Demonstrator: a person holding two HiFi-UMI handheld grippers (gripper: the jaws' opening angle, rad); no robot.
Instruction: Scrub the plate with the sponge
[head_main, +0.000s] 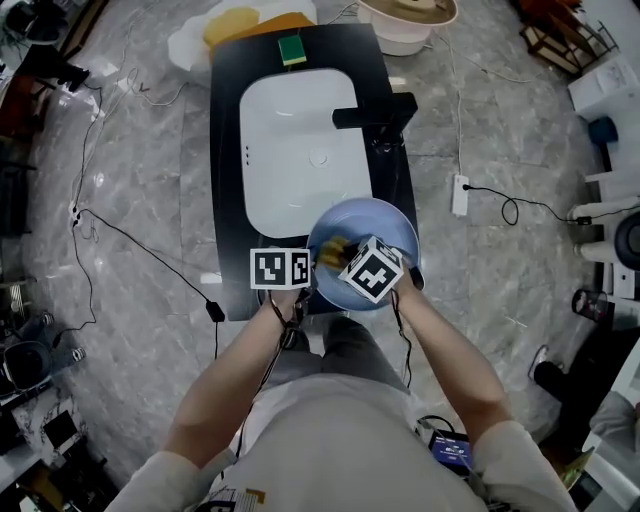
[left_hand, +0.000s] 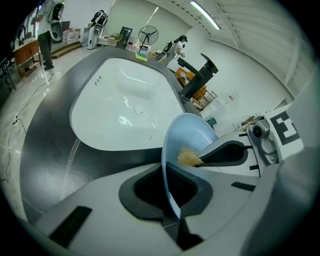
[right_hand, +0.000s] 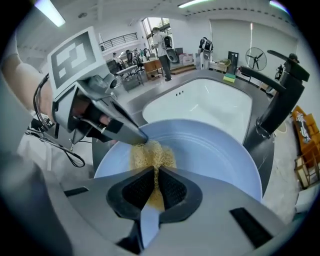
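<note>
Your left gripper (left_hand: 167, 189) is closed on the left rim of the blue plate (head_main: 378, 222). The rim runs edge-on between both pads with no gap showing. Your right gripper (right_hand: 155, 186) is closed on the yellow fibrous sponge (right_hand: 151, 154). The sponge bulges past the jaw tips and lies pressed on the plate's inner face, just beside the left gripper's tips. The plate is held at the near end of the sink basin (head_main: 298, 150). Its far rim overlaps the basin's near rim, and its near rim extends past the near edge of the black counter (head_main: 226, 200) that surrounds the basin. Most of the plate's inner face is bare on the side of the sponge toward the basin and on the sponge's right. Beyond the plate, the basin's white bowl is in full view up to its far rim. The black faucet (head_main: 376, 114) stands on the counter at the basin's right side, its spout reaching over the basin's right rim, apart from the plate. A green scouring pad (head_main: 292, 50) sits on the counter at the basin's far end. Left of the basin the counter strip is narrow. Cables (head_main: 130, 240) trail on the floor left of the basin, and a white power strip (head_main: 460, 195) lies on the floor to its right.
</note>
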